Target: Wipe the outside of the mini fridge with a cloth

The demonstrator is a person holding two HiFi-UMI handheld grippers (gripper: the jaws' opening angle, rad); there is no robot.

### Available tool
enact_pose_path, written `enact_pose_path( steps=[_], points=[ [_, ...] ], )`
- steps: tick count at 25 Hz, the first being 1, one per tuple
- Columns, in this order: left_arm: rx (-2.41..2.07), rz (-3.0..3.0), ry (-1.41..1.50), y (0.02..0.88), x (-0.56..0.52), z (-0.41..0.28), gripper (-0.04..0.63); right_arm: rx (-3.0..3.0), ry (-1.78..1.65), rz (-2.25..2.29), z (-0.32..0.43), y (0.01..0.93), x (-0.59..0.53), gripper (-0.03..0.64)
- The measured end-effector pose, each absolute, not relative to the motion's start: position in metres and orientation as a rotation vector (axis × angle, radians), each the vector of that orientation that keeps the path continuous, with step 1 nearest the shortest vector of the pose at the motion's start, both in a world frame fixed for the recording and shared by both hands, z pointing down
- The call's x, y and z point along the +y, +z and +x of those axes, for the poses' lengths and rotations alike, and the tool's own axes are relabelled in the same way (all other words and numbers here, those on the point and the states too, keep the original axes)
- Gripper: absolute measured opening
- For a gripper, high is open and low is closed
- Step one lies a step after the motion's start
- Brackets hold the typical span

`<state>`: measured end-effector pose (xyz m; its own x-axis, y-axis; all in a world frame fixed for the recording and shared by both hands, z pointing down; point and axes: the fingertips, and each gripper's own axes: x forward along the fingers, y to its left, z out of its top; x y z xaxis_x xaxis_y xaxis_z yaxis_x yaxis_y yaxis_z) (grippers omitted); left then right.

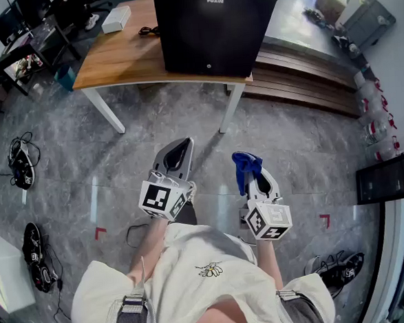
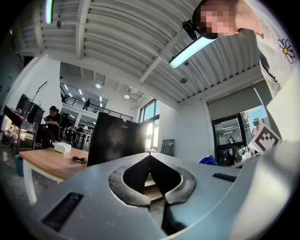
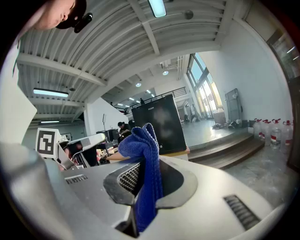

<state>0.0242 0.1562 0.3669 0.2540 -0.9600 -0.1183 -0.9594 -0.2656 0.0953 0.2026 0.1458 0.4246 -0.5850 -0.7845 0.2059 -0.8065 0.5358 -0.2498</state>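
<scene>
1. The black mini fridge [image 1: 217, 28] stands well ahead of both my jaws, beyond their tips, on the right end of a wooden table [image 1: 119, 56]. Neither jaw touches it.
2. The blue cloth [image 1: 246, 167] is pinched between the jaws of my right gripper [image 1: 255, 178]. A bunched fold sticks out past the tips and the rest hangs down through the gap.
3. My left gripper [image 1: 177, 152] is just beside the right one. Its jaws are together at the tips, with nothing between them.
4. A white box [image 1: 116, 19] lies on the table, far ahead and to the left of my left jaws.
5. Below both jaws is the grey floor [image 1: 65, 174].
</scene>
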Motion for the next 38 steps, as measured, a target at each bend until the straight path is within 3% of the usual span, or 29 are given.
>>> enact_pose_path(
  steps=[13, 28, 38],
  points=[
    [-1.924, 2.511, -0.355, 0.322, 0.006, -0.105, 0.005, -2.833, 0.475, 1.360, 0.043, 0.377, -0.001, 0.061],
    [-2.084, 2.382, -0.283, 0.314, -0.056, -0.140, 0.005, -2.856, 0.484, 1.242, 0.004, 0.362, -0.105, 0.061],
    [-2.151, 2.293, -0.279, 0.324, -0.056, -0.158, 0.005, -3.153, 0.169, 1.225, -0.116, 0.230, -0.170, 0.061]
  ],
)
